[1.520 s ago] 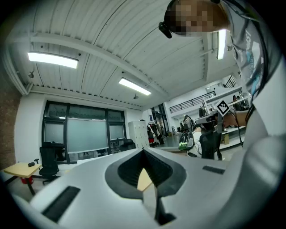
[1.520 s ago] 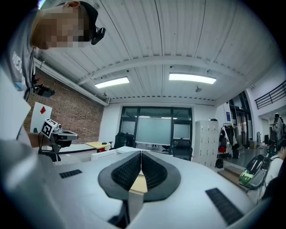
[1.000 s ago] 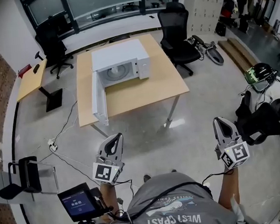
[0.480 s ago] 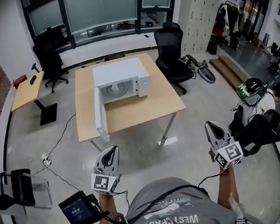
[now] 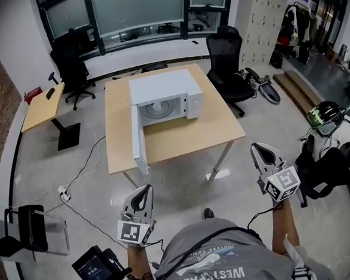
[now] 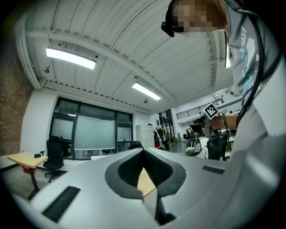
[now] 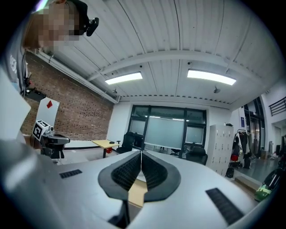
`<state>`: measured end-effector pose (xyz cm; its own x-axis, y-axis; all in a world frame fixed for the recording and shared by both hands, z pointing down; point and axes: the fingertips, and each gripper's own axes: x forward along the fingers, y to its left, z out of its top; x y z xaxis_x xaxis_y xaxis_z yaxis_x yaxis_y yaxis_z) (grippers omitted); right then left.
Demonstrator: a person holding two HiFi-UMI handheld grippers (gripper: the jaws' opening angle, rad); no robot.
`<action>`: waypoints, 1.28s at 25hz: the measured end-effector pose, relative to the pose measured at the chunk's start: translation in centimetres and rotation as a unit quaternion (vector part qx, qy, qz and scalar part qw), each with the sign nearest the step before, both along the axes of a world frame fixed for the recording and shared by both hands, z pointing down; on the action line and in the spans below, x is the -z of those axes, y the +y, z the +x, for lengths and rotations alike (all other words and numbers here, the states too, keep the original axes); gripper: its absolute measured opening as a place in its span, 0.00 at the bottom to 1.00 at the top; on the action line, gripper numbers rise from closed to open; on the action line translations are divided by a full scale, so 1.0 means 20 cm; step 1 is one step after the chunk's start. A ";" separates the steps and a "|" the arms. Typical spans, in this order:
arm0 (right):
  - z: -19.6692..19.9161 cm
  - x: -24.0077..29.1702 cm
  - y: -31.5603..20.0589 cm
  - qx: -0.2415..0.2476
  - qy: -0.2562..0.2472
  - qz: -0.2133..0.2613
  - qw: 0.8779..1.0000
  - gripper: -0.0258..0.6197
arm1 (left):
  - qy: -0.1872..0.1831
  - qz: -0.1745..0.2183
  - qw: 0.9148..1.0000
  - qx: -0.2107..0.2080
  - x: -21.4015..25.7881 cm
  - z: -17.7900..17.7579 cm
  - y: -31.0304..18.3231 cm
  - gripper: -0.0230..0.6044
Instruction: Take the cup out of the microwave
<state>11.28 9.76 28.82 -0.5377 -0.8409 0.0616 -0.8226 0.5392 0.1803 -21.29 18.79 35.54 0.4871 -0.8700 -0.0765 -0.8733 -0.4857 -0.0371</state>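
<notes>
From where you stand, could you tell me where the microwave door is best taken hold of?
Probably the free vertical edge of the door, the one nearest us. It is hinged at the left of the microwave and stands swung out towards us, edge-on, so come straight from the front, jaws either side of the thin panel.

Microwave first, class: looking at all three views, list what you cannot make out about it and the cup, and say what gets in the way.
Cup: head view, the microwave is too far and small; past its open door only a pale round plate shows.
Microwave's inside: left gripper view, blocked by the left gripper itself.
Microwave's inside: right gripper view, likewise blocked by the right gripper.
</notes>
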 end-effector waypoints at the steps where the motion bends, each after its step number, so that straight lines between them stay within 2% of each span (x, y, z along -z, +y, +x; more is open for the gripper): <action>1: -0.03 -0.01 -0.04 0.005 -0.001 -0.001 1.000 0.06 | -0.002 -0.002 1.000 0.003 0.00 -0.02 -0.01 0.08; 6: -0.16 -0.05 -0.21 0.033 -0.005 -0.007 0.999 0.06 | -0.009 -0.018 1.000 0.024 -0.01 -0.07 -0.03 0.08; 10: -0.26 -0.11 -0.38 0.060 -0.012 -0.016 0.998 0.06 | 0.001 0.001 1.000 0.024 -0.02 -0.03 -0.07 0.08; 15: -0.37 -0.19 -0.63 0.090 -0.013 -0.031 0.995 0.06 | -0.014 -0.021 0.999 0.045 -0.07 -0.04 -0.15 0.08; 20: -0.51 -0.29 -0.93 0.120 -0.013 -0.054 0.991 0.06 | -0.026 -0.042 0.997 0.066 -0.11 -0.08 -0.34 0.08; 25: -0.63 -0.39 -1.24 0.140 -0.009 -0.076 0.987 0.06 | -0.007 -0.041 0.996 0.079 -0.09 -0.10 -0.58 0.08; 32: -0.78 -0.58 -1.64 0.161 -0.007 -0.106 0.981 0.06 | -0.006 -0.068 0.993 0.097 -0.16 -0.13 -0.87 0.08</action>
